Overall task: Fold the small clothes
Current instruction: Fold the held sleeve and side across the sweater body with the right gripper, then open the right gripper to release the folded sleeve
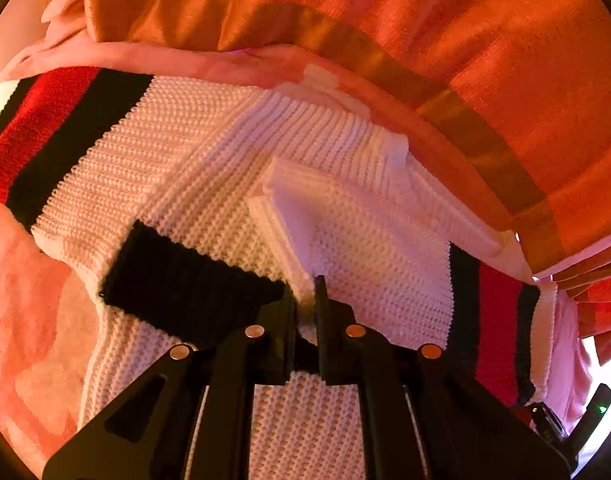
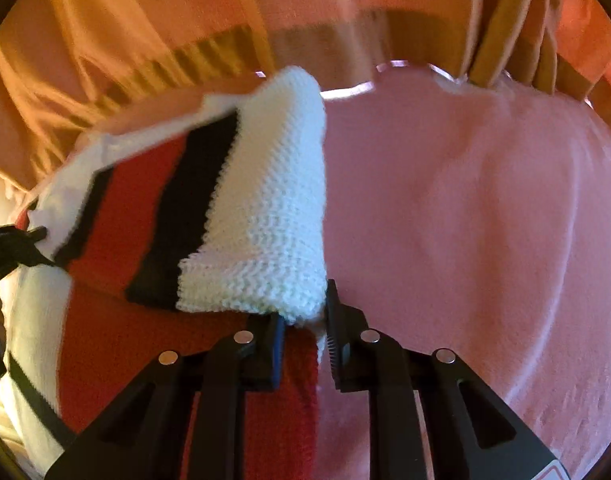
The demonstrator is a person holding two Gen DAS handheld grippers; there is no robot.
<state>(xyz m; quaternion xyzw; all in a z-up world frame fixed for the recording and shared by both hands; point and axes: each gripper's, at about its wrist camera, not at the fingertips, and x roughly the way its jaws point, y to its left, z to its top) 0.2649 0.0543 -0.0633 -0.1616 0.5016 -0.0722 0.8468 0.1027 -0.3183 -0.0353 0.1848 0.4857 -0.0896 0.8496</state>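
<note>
A small white knit sweater [image 1: 209,148] with red and black stripes lies on a pink blanket [image 1: 29,280]. My left gripper [image 1: 305,300] is shut on the sweater, pinching a white fold near its black-cuffed sleeve [image 1: 185,280]. In the right wrist view my right gripper [image 2: 303,320] is shut on the sweater [image 2: 261,216], holding a striped white, black and red edge lifted above the pink blanket [image 2: 465,220]. The left gripper's black tip [image 2: 13,246] shows at the far left, touching the same garment.
Orange curtains with a gold band [image 1: 445,60] hang right behind the blanket's far edge; they also show in the right wrist view [image 2: 165,32]. The right gripper's body [image 1: 565,420] shows at the lower right of the left wrist view.
</note>
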